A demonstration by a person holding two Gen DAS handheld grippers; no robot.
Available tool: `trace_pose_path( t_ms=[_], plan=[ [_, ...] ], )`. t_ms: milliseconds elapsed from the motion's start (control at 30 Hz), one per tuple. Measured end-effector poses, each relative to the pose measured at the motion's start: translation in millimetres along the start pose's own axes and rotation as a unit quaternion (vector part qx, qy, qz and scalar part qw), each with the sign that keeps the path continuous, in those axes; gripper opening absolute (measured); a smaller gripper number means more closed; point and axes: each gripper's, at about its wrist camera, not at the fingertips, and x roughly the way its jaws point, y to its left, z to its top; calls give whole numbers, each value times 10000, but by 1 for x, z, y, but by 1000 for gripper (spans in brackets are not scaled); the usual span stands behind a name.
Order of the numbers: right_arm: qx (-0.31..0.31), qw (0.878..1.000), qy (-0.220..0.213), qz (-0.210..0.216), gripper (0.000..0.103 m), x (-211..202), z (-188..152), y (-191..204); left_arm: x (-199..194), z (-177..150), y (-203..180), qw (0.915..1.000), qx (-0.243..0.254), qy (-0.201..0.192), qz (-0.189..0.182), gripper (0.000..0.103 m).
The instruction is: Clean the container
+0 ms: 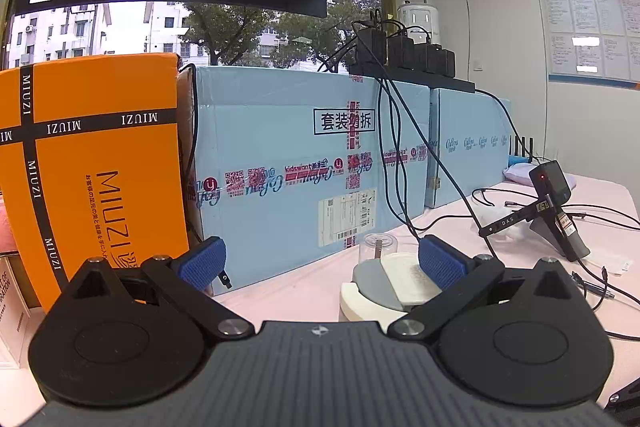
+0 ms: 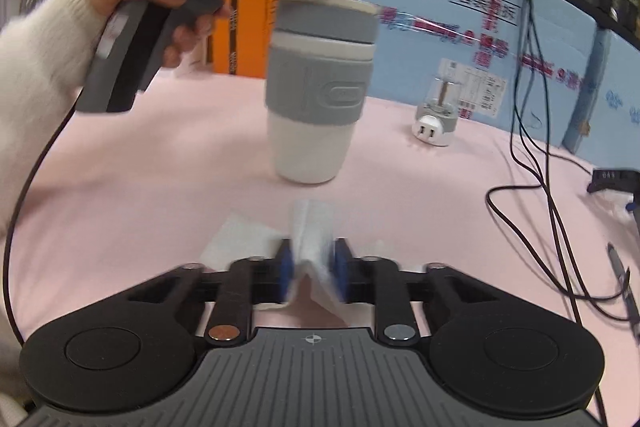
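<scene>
Partly blurred tissue (image 2: 312, 227) between right gripper (image 2: 313, 269) fingers

Matt plastic cup (image 2: 316, 83), grey rubbery sleeve; soft white tissue (image 2: 312, 239).

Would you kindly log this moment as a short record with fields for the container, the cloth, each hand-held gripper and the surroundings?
container: grey-and-white travel cup, lid on, upright on the pink table
cloth: white tissue, pinched at a fold, the rest lying on the table
right hand-held gripper: shut on the tissue, in front of the cup
left hand-held gripper: open, above the cup's lid, nothing held
surroundings: small clear-domed plug-in device right of the cup; light-blue cartons and orange MIUZI box behind
</scene>
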Motion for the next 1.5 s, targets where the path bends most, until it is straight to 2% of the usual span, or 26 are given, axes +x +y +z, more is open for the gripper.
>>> trace_pose_path(
  t_ms=[100, 233, 367, 467, 567, 767, 1067, 1167, 1400, 1500],
  plan=[
    [110, 9996, -239, 85, 10, 1, 4, 0, 0, 0, 1, 10000, -22, -1, -3, 103],
    [254, 9944, -1023, 79, 10, -12, 20, -2, 1, -1, 1, 10000, -30, -11, -9, 103],
    [393, 9771, -2093, -10, 10, -31, 40, -3, 0, -2, 1, 10000, -42, -18, -10, 103],
    [341, 9662, -2541, -289, 10, -27, 49, -3, 0, -2, 1, 10000, -71, -9, -9, 103],
    [564, 9654, -2530, -271, 10, -11, 54, -10, 1, -1, 2, 10000, -93, 9, -3, 103],
    [657, 9725, -2206, -347, 10, 11, 49, -14, 1, -2, 2, 9999, -88, -27, 107, 103],
    [719, 9892, -1265, -161, 10, 37, 39, -18, 2, -2, 2, 9999, -89, -29, 54, 103],
    [754, 9870, -1409, -187, 10, 33, 40, -20, 2, -3, 3, 9999, -107, -29, 67, 103],
    [742, 9720, -2205, -340, 10, 1, 60, -20, 1, -3, 1, 9999, -104, -35, 45, 103],
    [757, 9707, -2258, -303, 10, 1, 66, -20, 2, -3, 2, 9998, -133, -46, 142, 103]
  ],
)
